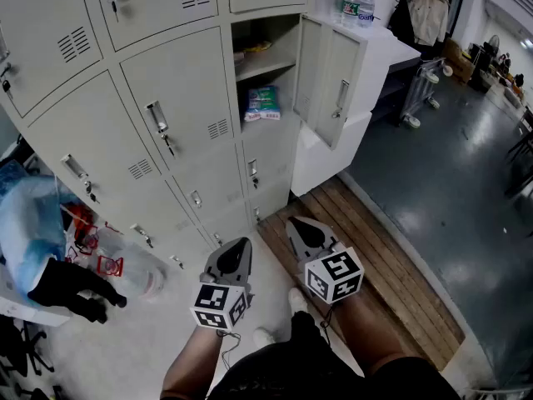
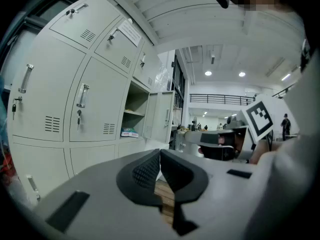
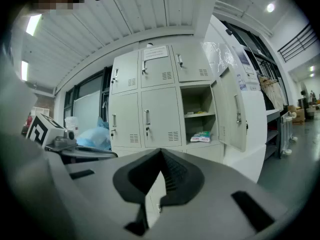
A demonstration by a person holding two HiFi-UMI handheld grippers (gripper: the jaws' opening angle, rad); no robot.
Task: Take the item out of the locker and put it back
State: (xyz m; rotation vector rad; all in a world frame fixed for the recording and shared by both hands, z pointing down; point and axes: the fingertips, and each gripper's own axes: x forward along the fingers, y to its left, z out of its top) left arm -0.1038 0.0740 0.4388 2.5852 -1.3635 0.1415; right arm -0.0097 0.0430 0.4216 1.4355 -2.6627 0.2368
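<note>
A grey bank of lockers (image 1: 158, 140) has one compartment open, its door (image 1: 326, 77) swung out to the right. On the lower shelf inside lies a green and white packet (image 1: 263, 103), also seen as the packet (image 3: 202, 136) and the packet (image 2: 129, 132) from the gripper views. My left gripper (image 1: 241, 244) and right gripper (image 1: 295, 223) hang low in front of my legs, well short of the locker. Both are shut with nothing between the pads.
A blue plastic bag (image 1: 29, 215) and a clear bag sit on the floor at the left. A wooden pallet (image 1: 375, 248) lies to the right of my feet. A white counter (image 1: 379, 52) with bottles stands behind the open door.
</note>
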